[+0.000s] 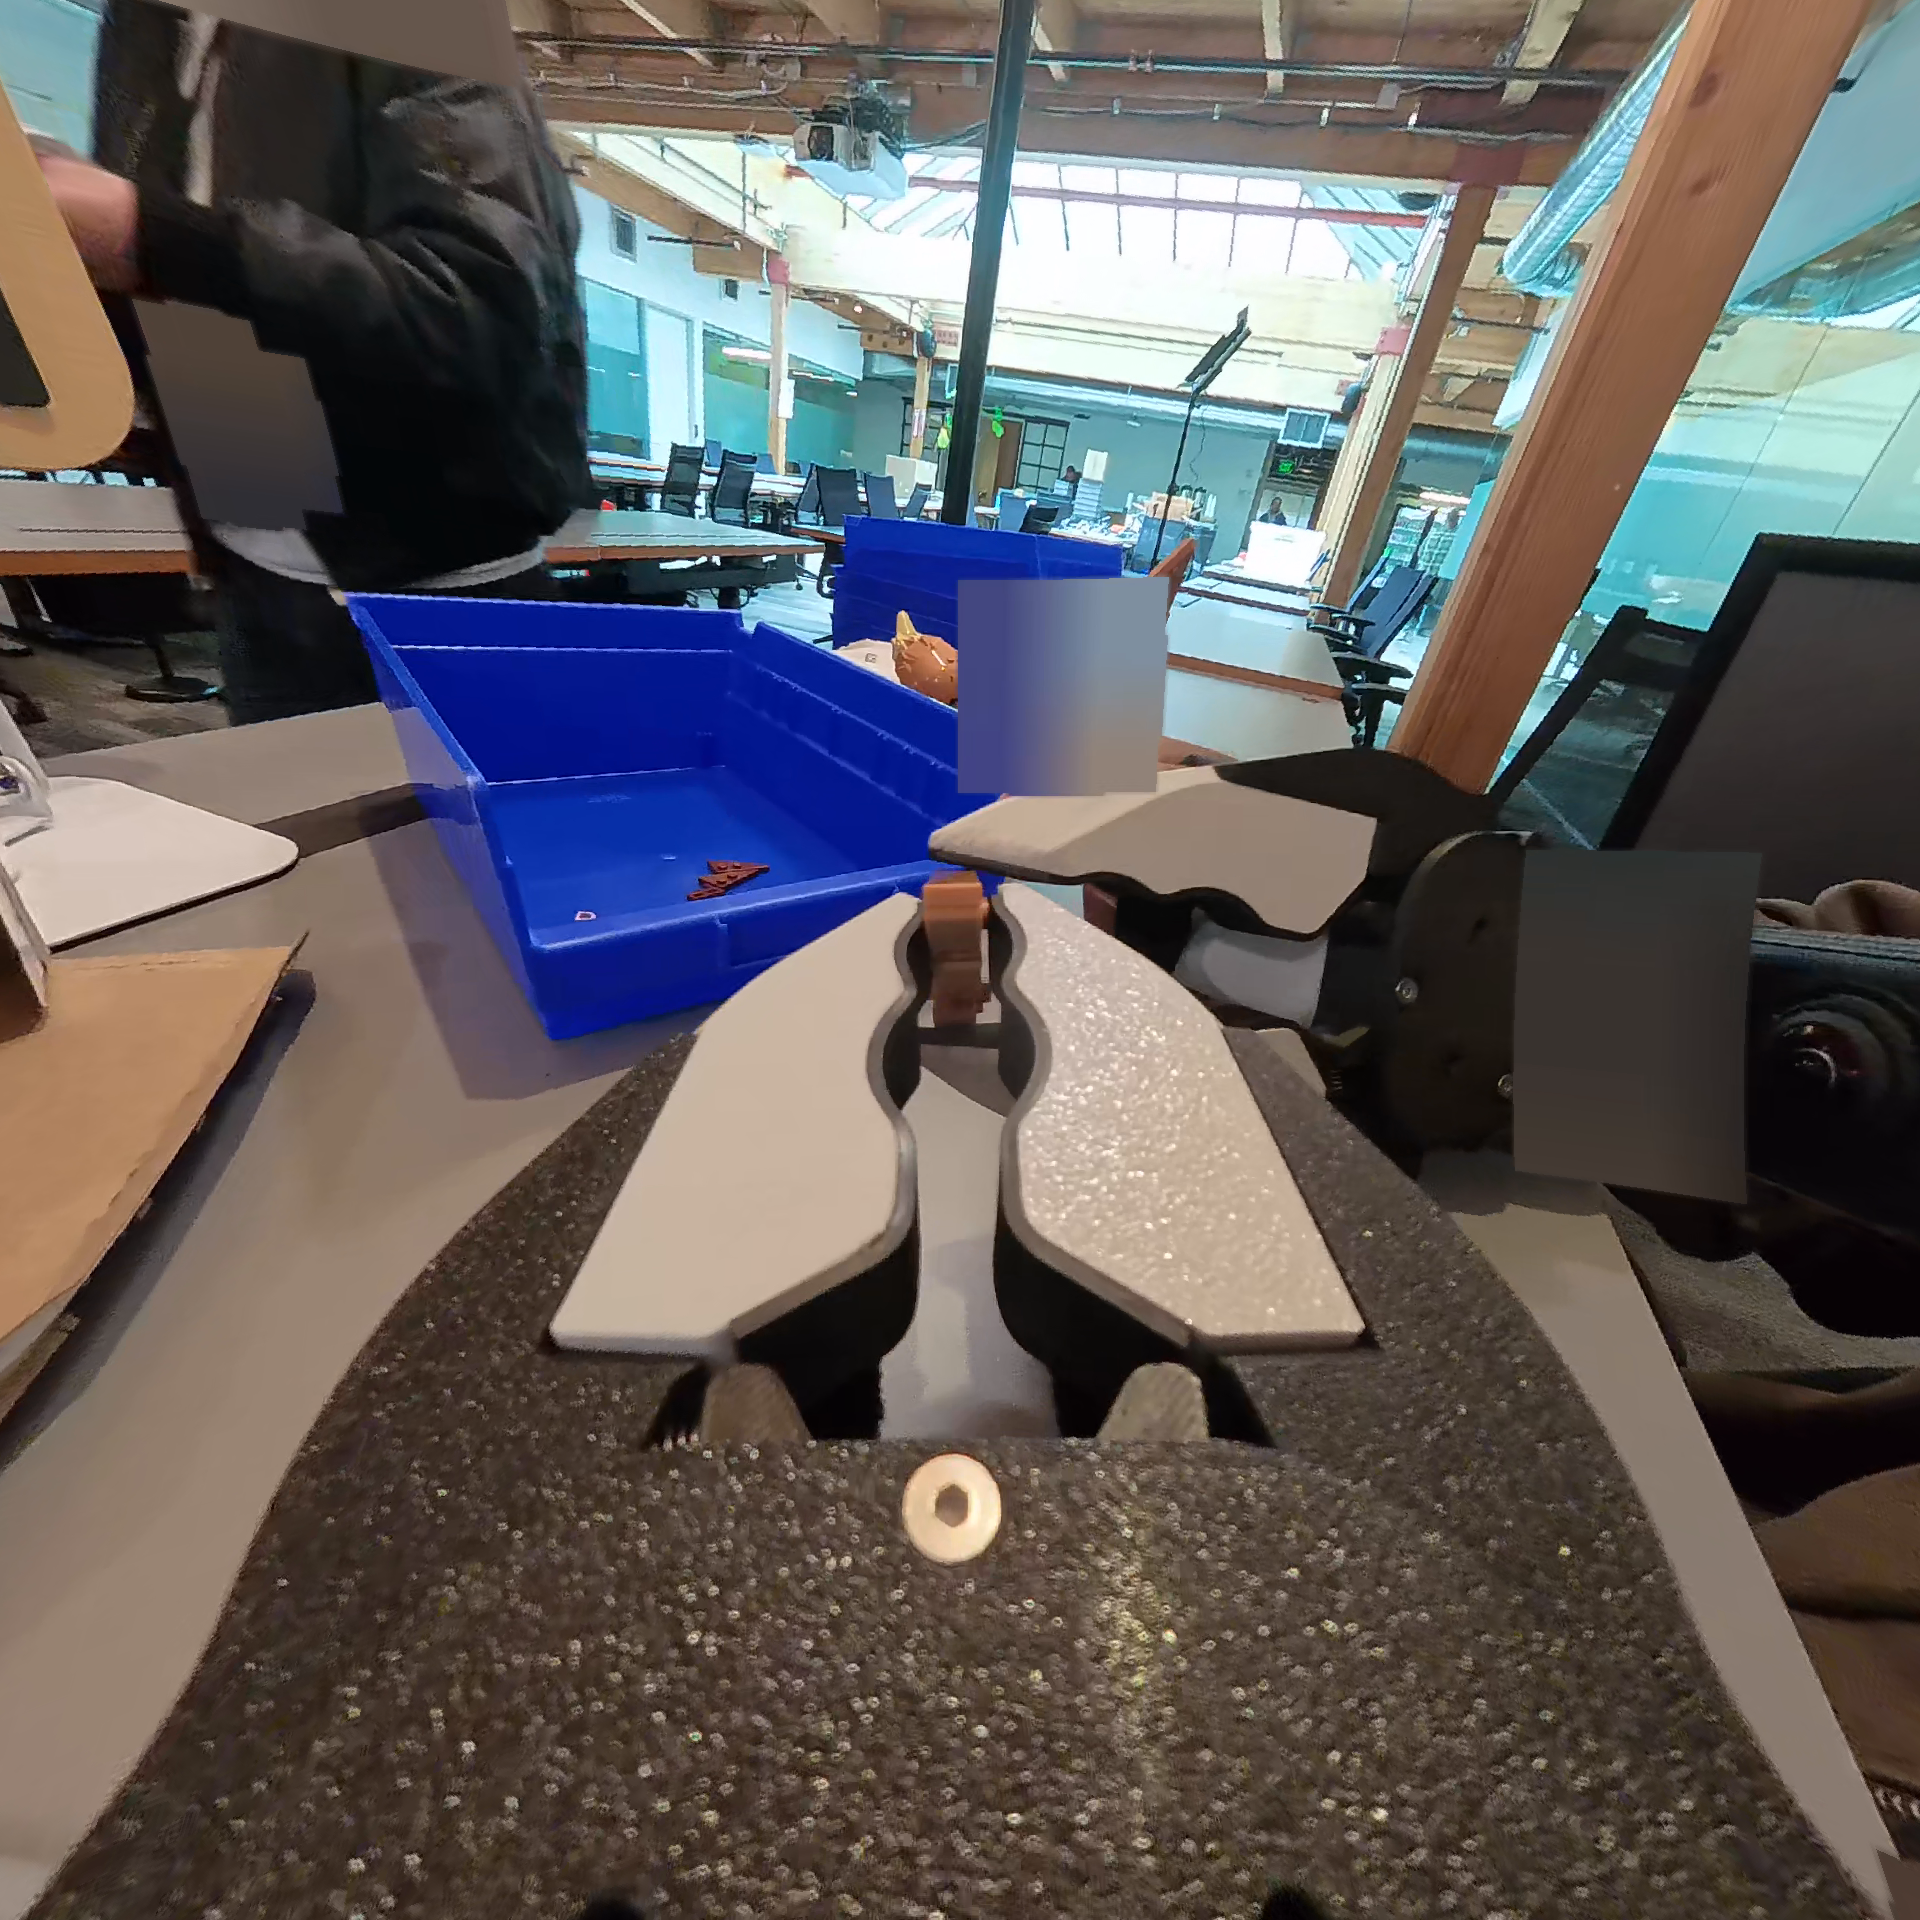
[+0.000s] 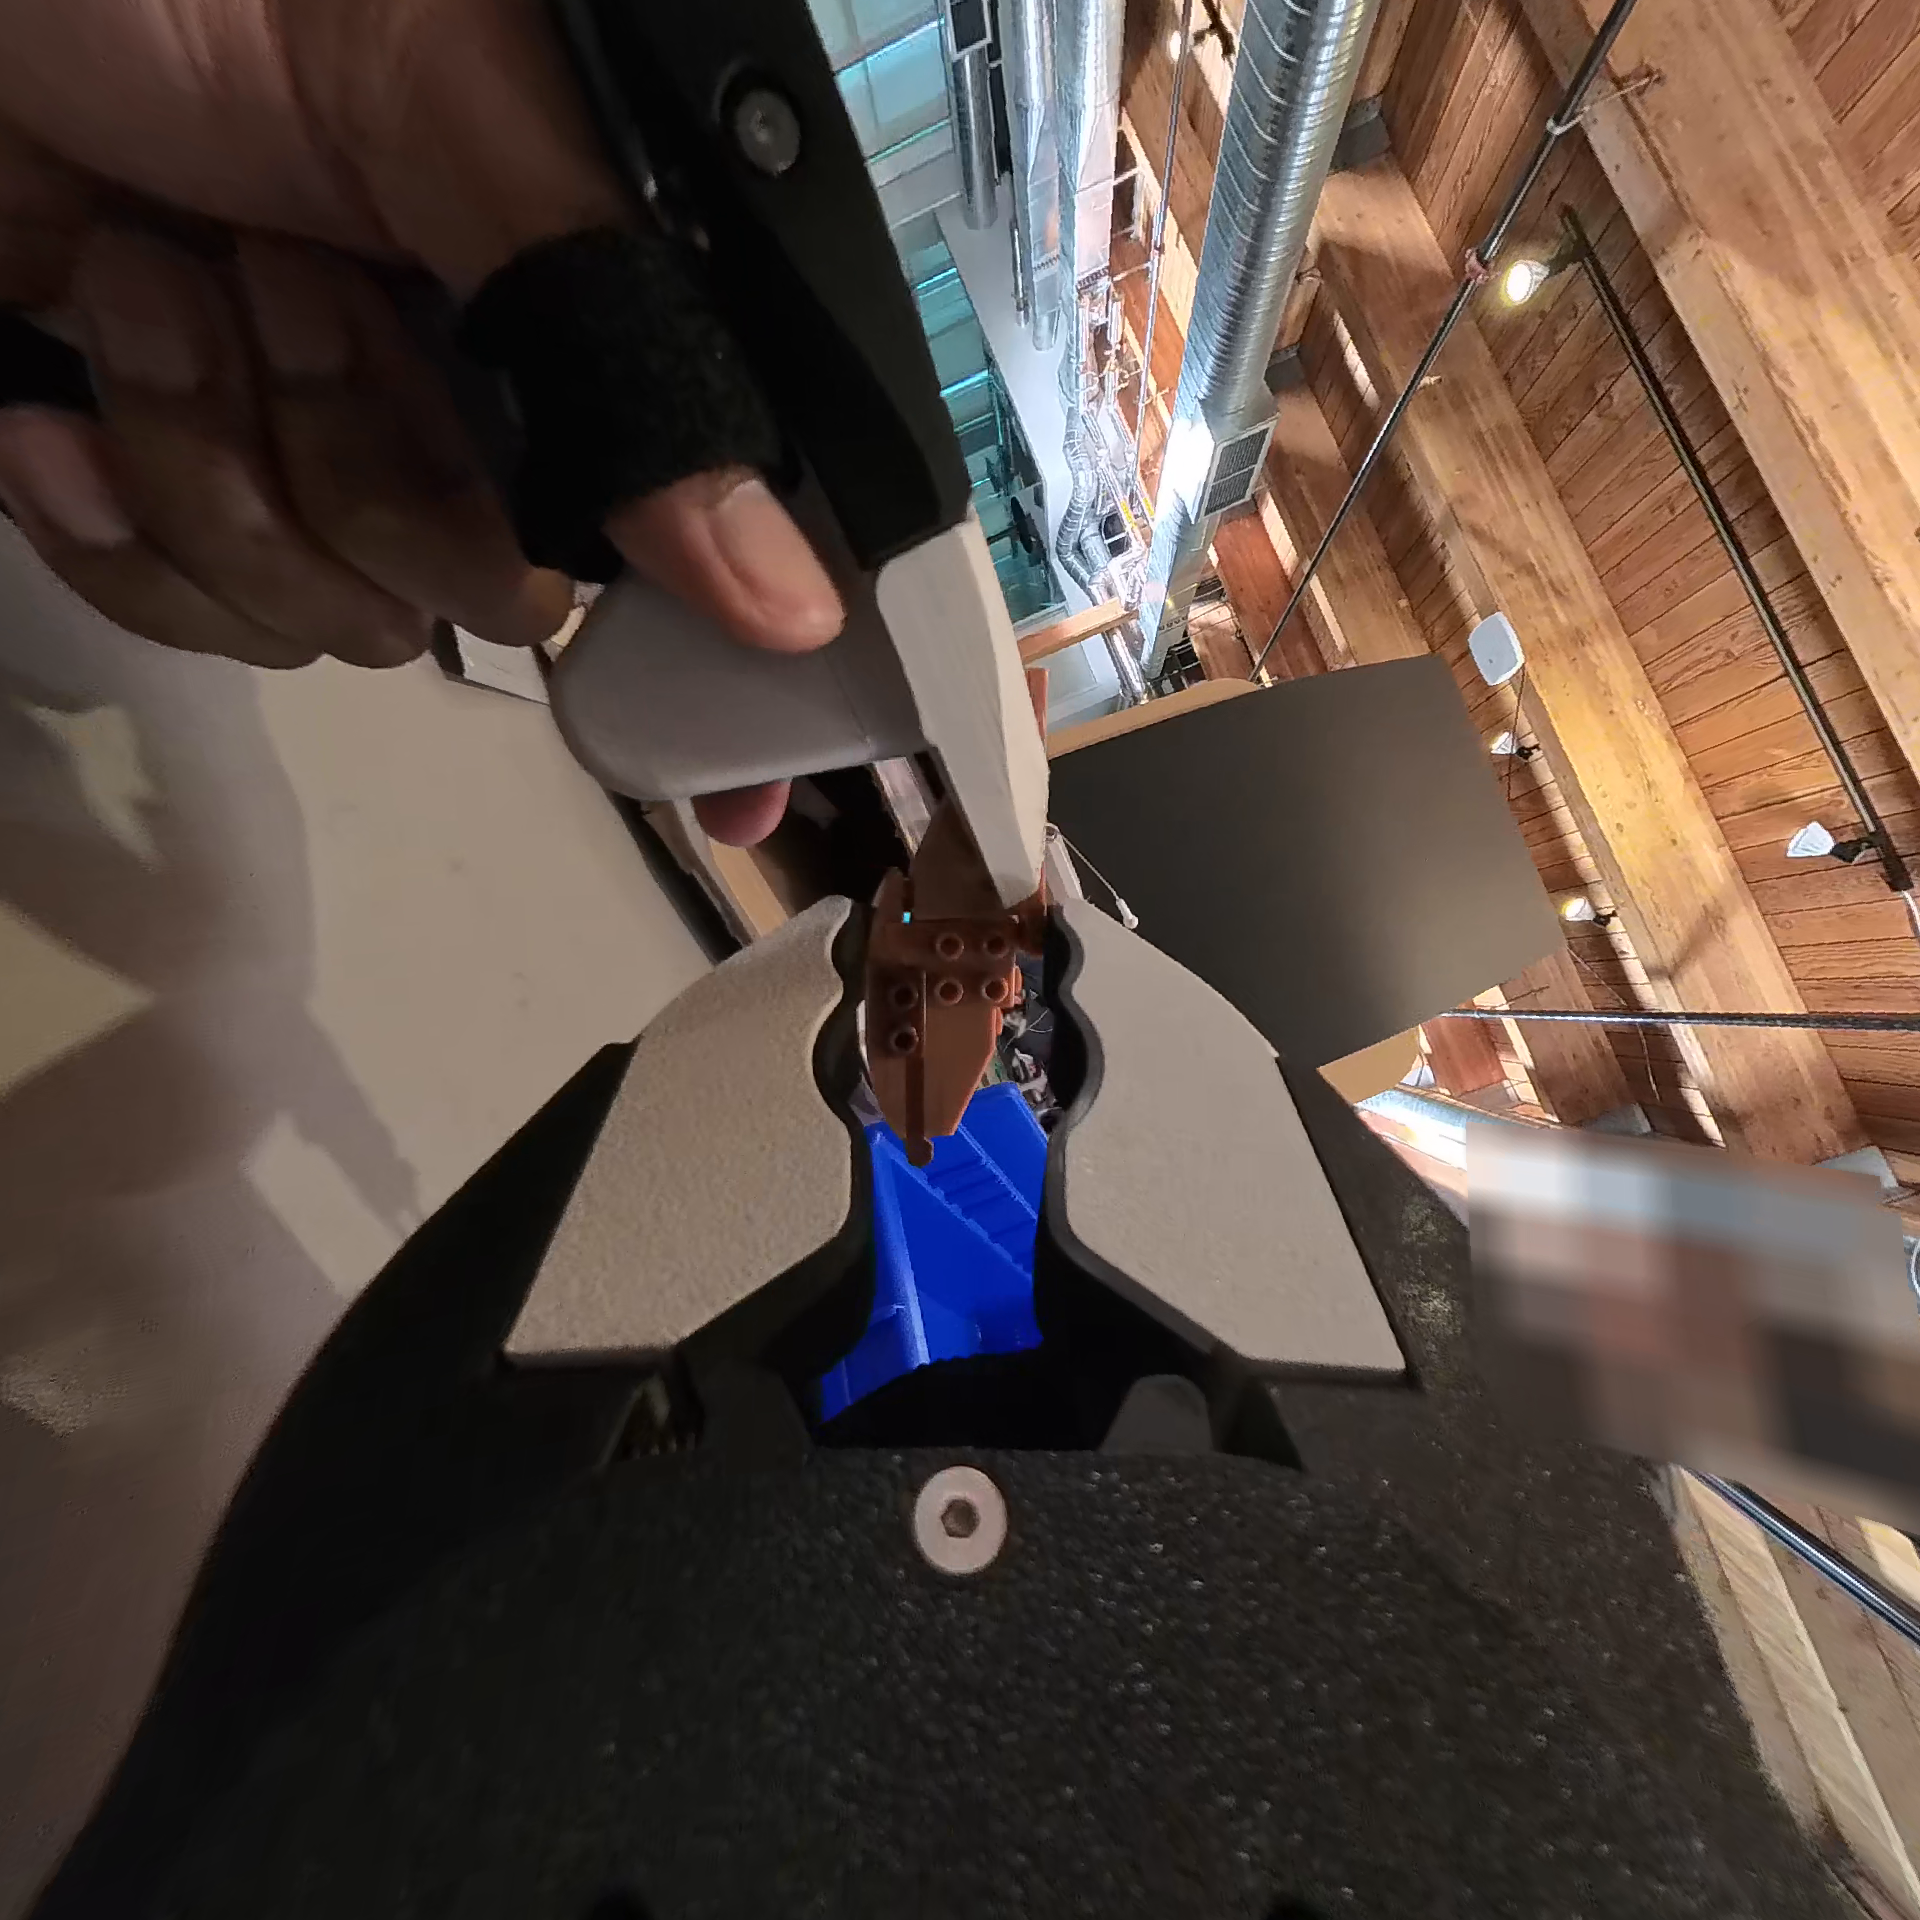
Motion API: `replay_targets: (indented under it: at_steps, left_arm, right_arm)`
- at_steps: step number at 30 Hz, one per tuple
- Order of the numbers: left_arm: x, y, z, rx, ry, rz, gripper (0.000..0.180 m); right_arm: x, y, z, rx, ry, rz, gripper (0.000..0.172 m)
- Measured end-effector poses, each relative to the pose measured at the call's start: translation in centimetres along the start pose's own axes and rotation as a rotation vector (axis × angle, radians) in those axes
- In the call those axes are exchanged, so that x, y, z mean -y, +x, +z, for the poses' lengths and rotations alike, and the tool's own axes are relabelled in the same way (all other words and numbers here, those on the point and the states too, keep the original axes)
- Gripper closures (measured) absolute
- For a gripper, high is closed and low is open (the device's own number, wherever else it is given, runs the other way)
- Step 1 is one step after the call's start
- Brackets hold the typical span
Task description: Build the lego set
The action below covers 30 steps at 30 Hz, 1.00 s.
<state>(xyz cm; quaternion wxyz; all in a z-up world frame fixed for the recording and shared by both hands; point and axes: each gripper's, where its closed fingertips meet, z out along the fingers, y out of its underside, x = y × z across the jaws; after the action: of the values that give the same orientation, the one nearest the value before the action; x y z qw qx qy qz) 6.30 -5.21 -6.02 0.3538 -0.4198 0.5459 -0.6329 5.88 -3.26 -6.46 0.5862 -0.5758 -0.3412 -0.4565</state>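
My left gripper (image 1: 958, 904) is shut on a small brown assembly of studded plates (image 1: 956, 951) and holds it above the grey table, in front of a blue bin (image 1: 623, 748). My right gripper (image 2: 956, 920) comes in from the right and grips the same brown assembly (image 2: 940, 1008) across its width. Its upper finger (image 1: 1091, 831) lies on top of the piece in the left wrist view. The left gripper's finger (image 2: 977, 727) pinches a pointed brown plate at the assembly's far end. Loose brown wedge plates (image 1: 727, 878) lie in the bin. The bin also shows below in the right wrist view (image 2: 935, 1247).
A cardboard sheet (image 1: 125, 1091) and a white stand base (image 1: 135, 862) lie at the left. A person in a black jacket (image 1: 364, 312) stands behind the bin. A second blue bin (image 1: 977, 561) and a dark monitor (image 1: 1787, 707) stand behind. A hand (image 2: 260, 416) holds the left gripper. Left and right tips are no more than a few centimetres apart.
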Motion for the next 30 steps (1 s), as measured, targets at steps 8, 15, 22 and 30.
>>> replay_targets:
  at_steps: [8,15,22,30]
  left_arm:
    - [0.0,0.0,0.0,-0.001,-0.009,0.005,0.171]
    - [-0.1,0.1,-0.1,-0.057,-0.034,-0.06,0.171]
    - [-0.5,0.2,-0.1,-0.074,-0.072,-0.057,0.17]
    - [-1.2,0.4,0.0,-0.1,-0.118,-0.053,0.167]
  right_arm:
    - [0.0,0.0,0.0,0.011,0.002,0.015,0.141]
    - [0.1,-0.2,-0.1,0.03,0.002,0.025,0.141]
    - [0.2,-0.1,-0.1,0.033,0.007,0.033,0.141]
    - [0.5,0.0,-0.3,0.03,0.025,0.035,0.142]
